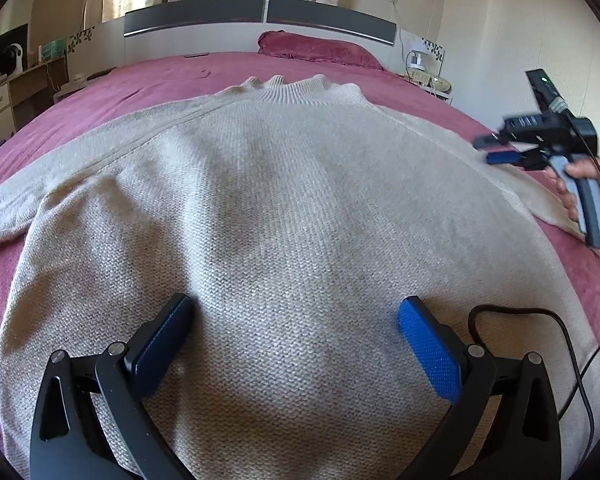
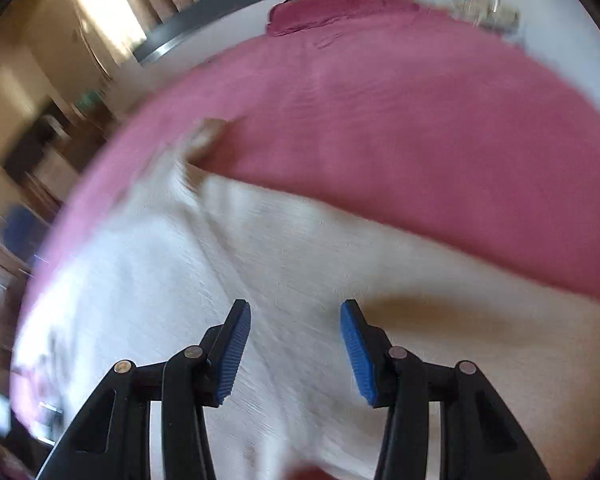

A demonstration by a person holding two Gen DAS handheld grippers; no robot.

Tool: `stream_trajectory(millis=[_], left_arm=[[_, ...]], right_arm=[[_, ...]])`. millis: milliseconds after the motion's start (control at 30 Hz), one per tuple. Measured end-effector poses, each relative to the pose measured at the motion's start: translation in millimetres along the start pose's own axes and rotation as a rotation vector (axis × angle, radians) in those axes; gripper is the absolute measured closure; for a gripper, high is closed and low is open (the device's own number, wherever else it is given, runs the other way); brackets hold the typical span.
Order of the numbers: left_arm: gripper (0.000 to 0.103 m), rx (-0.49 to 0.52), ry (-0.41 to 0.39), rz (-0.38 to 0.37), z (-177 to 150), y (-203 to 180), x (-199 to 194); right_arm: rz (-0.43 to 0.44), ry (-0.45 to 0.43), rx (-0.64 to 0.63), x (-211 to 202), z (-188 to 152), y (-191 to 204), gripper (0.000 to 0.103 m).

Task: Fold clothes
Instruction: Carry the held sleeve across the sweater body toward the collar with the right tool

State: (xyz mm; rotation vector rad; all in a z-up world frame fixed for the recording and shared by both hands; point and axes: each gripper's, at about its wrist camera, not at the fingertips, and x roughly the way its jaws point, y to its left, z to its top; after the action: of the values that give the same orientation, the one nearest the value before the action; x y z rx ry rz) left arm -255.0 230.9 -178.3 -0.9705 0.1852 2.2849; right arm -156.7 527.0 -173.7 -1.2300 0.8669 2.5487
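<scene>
A beige knit sweater [image 1: 284, 208] lies flat on the pink bed [image 1: 172, 76], collar toward the headboard and sleeves spread to both sides. My left gripper [image 1: 296, 312] hovers open over the sweater's lower body, with nothing between its blue pads. Further right, my right gripper [image 1: 490, 150] is held by a hand [image 1: 588, 184] above the sweater's right sleeve. The right wrist view is blurred; there the right gripper [image 2: 296, 316] stands open above the pale sweater [image 2: 228, 280], and no cloth is between its fingers.
A pink pillow [image 1: 320, 50] lies by the grey headboard [image 1: 260, 16]. A desk with a small camera [image 1: 12, 60] stands at left, and a nightstand with cables [image 1: 424, 72] at right. A black cable [image 1: 564, 344] trails over the sweater's lower right.
</scene>
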Motion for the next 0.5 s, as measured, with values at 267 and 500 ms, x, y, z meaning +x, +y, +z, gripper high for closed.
stream_trajectory(millis=[267,500], left_arm=[[0.0,0.001,0.007,0.005,2,1,2],[0.0,0.054,0.034,0.066,1,-11,0]], right_arm=[[-0.112,-0.142,0.018,-21,7,-15,0.059],[0.205,-0.125,0.424,-121,-96,-120,0.058]])
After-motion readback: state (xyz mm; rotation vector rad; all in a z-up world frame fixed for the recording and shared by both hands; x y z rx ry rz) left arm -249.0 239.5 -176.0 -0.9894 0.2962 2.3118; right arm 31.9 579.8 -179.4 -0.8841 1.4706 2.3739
